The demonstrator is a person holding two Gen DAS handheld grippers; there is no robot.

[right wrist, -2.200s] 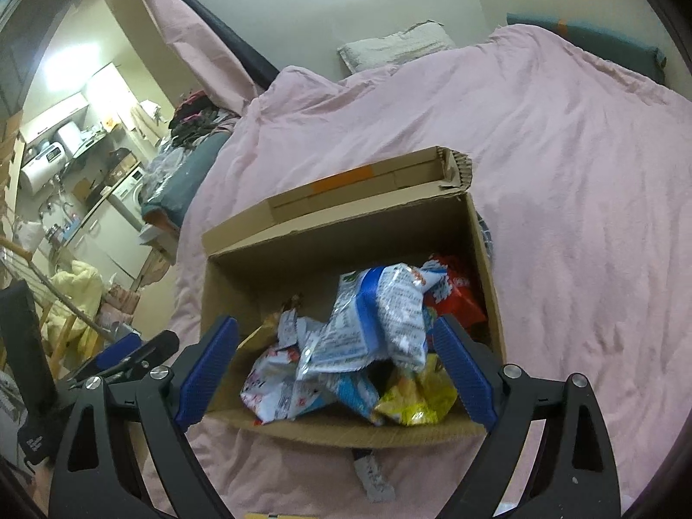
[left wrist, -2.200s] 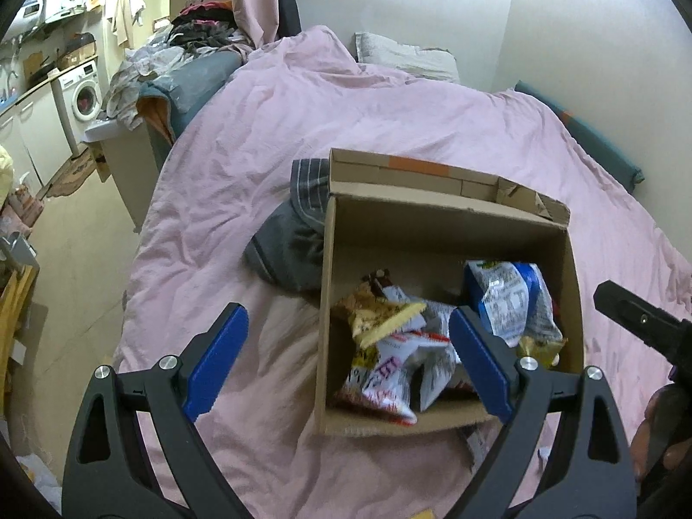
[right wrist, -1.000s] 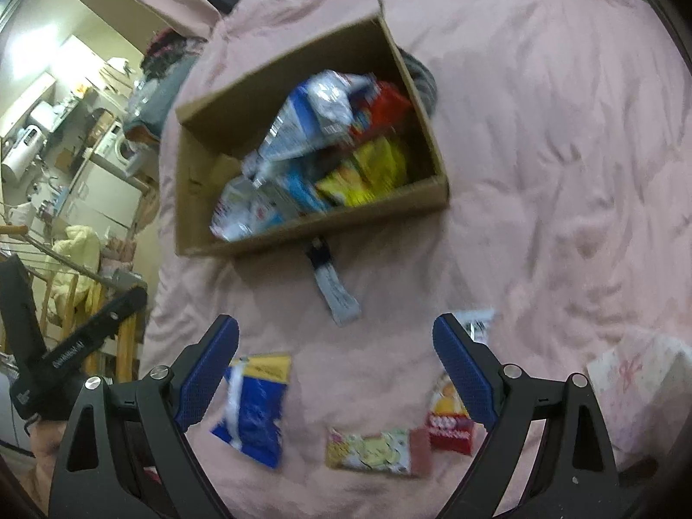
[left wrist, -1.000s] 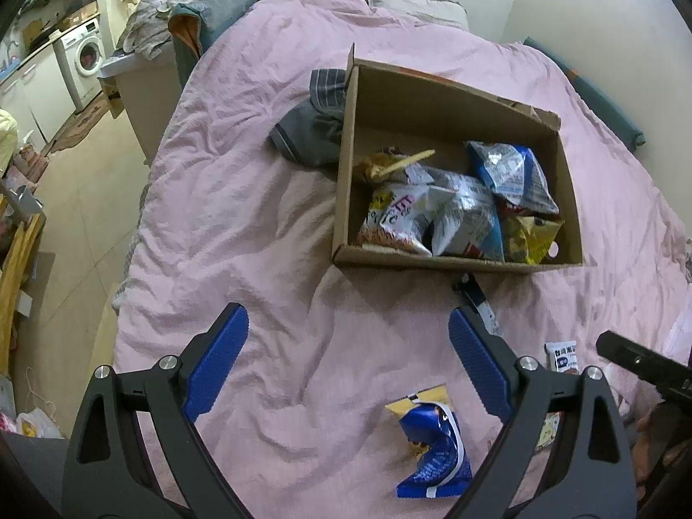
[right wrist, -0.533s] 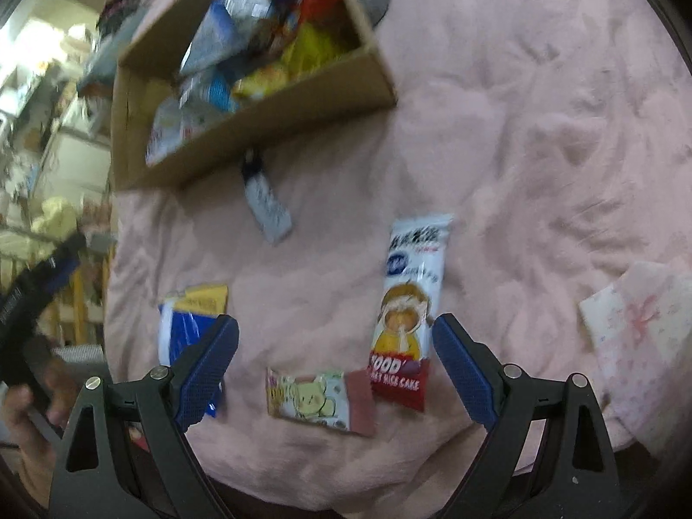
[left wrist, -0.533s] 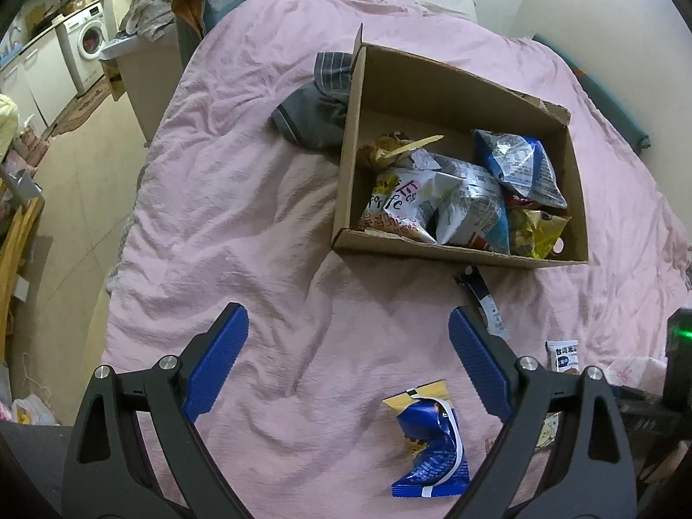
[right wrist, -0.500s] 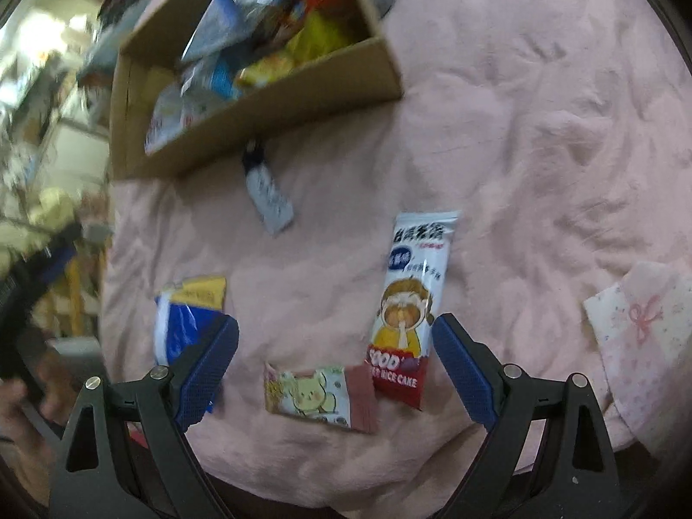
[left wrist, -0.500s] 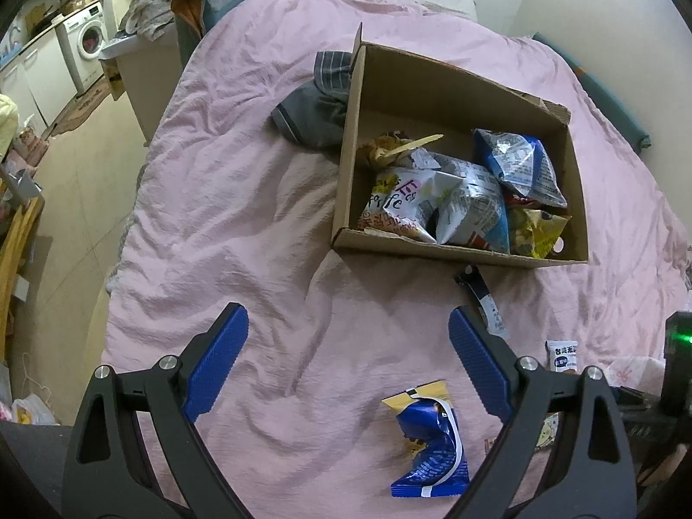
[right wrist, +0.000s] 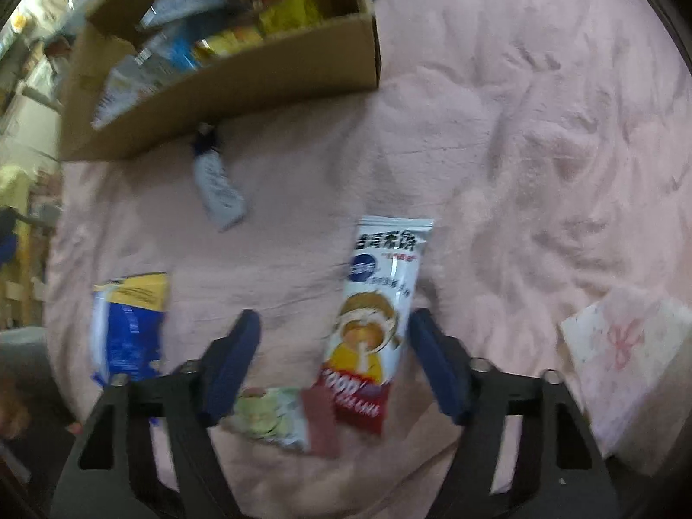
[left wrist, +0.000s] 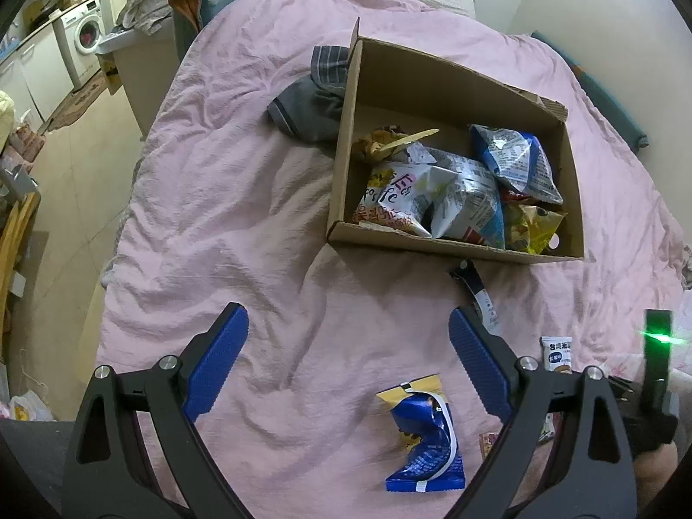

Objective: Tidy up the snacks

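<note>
Box (left wrist: 458,86) of snack bags sits on the pink quilt (left wrist: 225,181), grey cloth (left wrist: 311,104) at its 9 o'clock. Washer (left wrist: 82,34) stands far left. Rice cake pack (right wrist: 380,302), white and red, lies between the right gripper's (right wrist: 335,346) spread jaws; blue bag (left wrist: 426,437) lies under the left gripper (left wrist: 346,346), also spread.

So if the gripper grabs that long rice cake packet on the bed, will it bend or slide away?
The rice cake packet looks shiny, so it may be a bit slippery. It lies flat and thin on the soft pink blanket, so it probably weighs little. Between the open right gripper fingers, it would likely crinkle more than flop.
</note>
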